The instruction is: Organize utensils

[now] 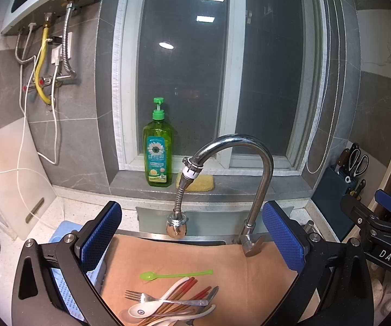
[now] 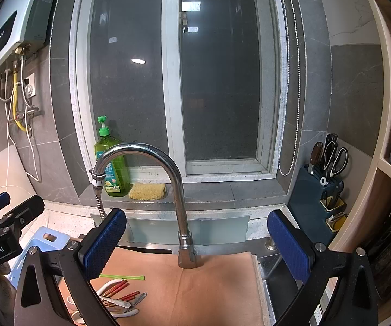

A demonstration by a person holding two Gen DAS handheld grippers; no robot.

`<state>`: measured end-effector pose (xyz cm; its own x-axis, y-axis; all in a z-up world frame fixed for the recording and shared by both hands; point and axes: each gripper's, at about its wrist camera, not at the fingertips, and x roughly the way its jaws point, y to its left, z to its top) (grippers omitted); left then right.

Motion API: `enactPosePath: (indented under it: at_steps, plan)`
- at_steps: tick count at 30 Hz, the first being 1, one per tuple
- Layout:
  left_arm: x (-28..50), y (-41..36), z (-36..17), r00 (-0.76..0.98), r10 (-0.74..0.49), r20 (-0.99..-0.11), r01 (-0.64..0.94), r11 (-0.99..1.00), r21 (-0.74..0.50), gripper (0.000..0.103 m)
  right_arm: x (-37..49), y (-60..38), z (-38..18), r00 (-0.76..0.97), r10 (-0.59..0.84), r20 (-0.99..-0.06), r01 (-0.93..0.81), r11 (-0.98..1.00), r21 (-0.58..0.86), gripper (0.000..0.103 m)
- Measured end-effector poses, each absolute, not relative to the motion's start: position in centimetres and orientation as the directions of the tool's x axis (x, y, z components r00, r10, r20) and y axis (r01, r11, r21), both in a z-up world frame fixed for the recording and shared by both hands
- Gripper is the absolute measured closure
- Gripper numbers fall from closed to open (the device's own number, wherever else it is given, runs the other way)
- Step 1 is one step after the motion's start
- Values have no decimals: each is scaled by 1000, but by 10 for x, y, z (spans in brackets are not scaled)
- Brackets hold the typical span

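Observation:
A pile of utensils lies on a tan board [image 1: 249, 277] over the sink: a green plastic spoon [image 1: 176, 274], a metal fork [image 1: 163, 298], a white ceramic spoon [image 1: 152, 305] and red-tipped chopsticks [image 1: 187, 292]. My left gripper [image 1: 192, 241] hovers above and behind the pile, open and holding nothing. The right gripper [image 2: 196, 247] is open too, over the bare right part of the board [image 2: 209, 293], with the pile [image 2: 119, 296] at its lower left. Each gripper shows in the other's view: the right [image 1: 380, 228], the left [image 2: 0, 222].
A chrome faucet [image 1: 249, 163] with a flexible hose arches over the board. A green soap bottle [image 1: 158, 152] and a yellow sponge [image 1: 198, 182] sit on the sill. A knife block with scissors [image 2: 323, 187] stands at right, a blue perforated tray [image 1: 68, 290] at left.

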<state>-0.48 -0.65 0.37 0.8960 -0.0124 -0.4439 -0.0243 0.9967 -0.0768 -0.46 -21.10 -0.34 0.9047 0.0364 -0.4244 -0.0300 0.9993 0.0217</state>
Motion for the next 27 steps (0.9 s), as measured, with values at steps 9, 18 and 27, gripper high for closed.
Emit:
enactPosePath:
  at_steps: [9, 18, 27]
  plan:
    - [-3, -7, 3, 896, -14, -444, -22, 997, -77, 0, -3, -210, -6, 903, 33, -429, -26, 999, 21, 1]
    - [-4, -9, 3, 898, -13, -440, -22, 997, -74, 0, -2, -211, -6, 904, 34, -427, -26, 999, 23, 1]
    - [-7, -10, 4, 900, -15, -435, -17, 997, -71, 0, -3, -211, -5, 903, 31, -429, -25, 999, 20, 1]
